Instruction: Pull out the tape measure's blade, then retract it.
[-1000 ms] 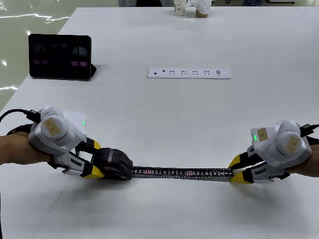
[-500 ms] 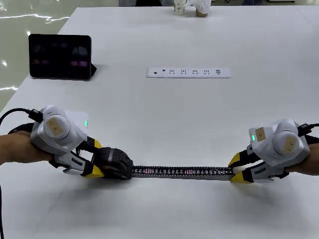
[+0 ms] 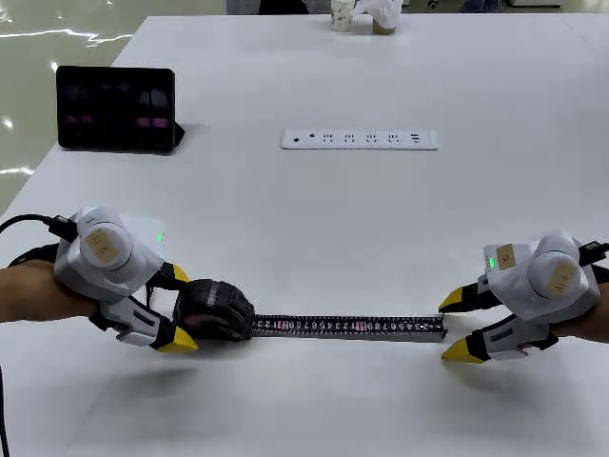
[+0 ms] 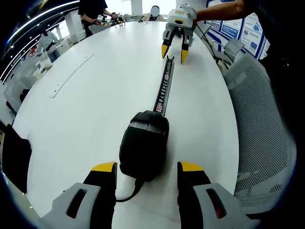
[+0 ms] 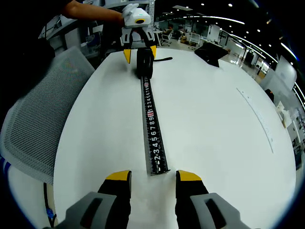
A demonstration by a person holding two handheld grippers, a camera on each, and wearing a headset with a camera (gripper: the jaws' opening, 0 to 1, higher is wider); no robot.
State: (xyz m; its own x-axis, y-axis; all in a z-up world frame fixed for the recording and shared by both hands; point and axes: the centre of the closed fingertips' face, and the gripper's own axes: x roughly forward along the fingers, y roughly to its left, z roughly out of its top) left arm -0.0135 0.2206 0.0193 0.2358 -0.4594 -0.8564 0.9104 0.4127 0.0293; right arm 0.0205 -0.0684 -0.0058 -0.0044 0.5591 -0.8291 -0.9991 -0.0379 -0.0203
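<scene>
Right gripper [image 3: 457,326] has let go since half a second ago. It was pinched on the end of the blade [image 3: 352,327] back then, and now its jaws are spread fairly wide with nothing in them. The blade tip sits just in front of the gap, not touching either yellow tip as far as I can see. You get the same thing in the right gripper view: the blade end [image 5: 159,168] lies flat on the table [image 3: 381,219], just ahead of the two jaws.

Left gripper [image 3: 180,308] looks a touch wider than before too. Its jaws are open, with the black case [image 3: 219,309] of the tape measure sitting between the tips. In the left gripper view the case [image 4: 144,149] looks very close to both jaws, but I honestly can't tell if they're touching it.

The blade hasn't moved, and it's out flat with the numbers up. It runs from the case at about 8 o'clock in the head view across to about 4 o'clock.

Count-wise:
- two grippers
- one tape measure
- one white power strip [image 3: 360,139], up around 12 o'clock
- one dark tablet [image 3: 116,108], propped up at 10 o'clock

The strip and tablet are both well apart from the tape.
</scene>
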